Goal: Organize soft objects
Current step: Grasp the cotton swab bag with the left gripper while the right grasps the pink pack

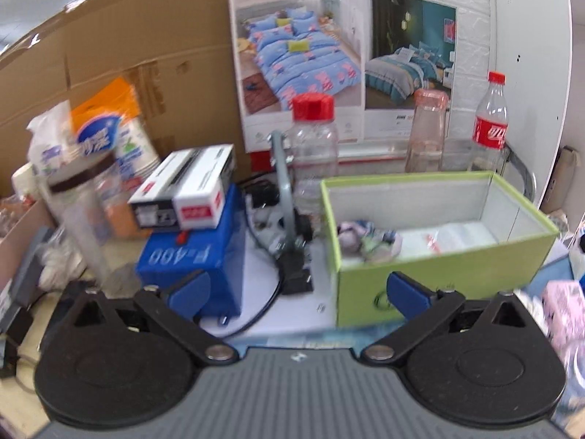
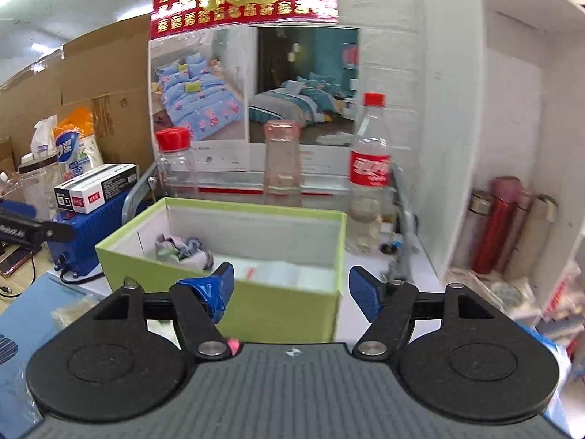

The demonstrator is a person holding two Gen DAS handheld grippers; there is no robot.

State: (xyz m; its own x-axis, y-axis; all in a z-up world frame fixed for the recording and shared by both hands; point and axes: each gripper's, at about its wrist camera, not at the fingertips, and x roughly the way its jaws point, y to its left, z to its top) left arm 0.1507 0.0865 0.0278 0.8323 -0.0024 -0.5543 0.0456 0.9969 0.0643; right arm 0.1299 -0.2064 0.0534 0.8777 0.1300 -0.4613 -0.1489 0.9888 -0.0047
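Observation:
An open green box (image 1: 438,270) (image 2: 278,311) stands on the table straight ahead in both wrist views. Inside it, at the left end, lies a bundled patterned cloth (image 1: 365,239) (image 2: 184,248), with a flat clear plastic packet (image 1: 453,236) (image 2: 289,270) beside it. My left gripper (image 1: 298,291) is open wide in front of the box's left corner, nothing between its blue pads. My right gripper (image 2: 292,281) hangs open before the box's front wall, also empty. Crumpled blue tape (image 2: 204,292) clings to its left finger. A blurred pink soft pack (image 1: 563,314) lies at the far right.
Behind the box stand a red-capped jar (image 1: 314,139), a pinkish clear bottle (image 1: 427,131) and a cola bottle (image 1: 491,120). On the left are a blue machine (image 1: 193,256) with a black-and-white carton (image 1: 186,190), tissue packs (image 1: 98,131) and cardboard. A white shelf (image 2: 512,146) holds flasks on the right.

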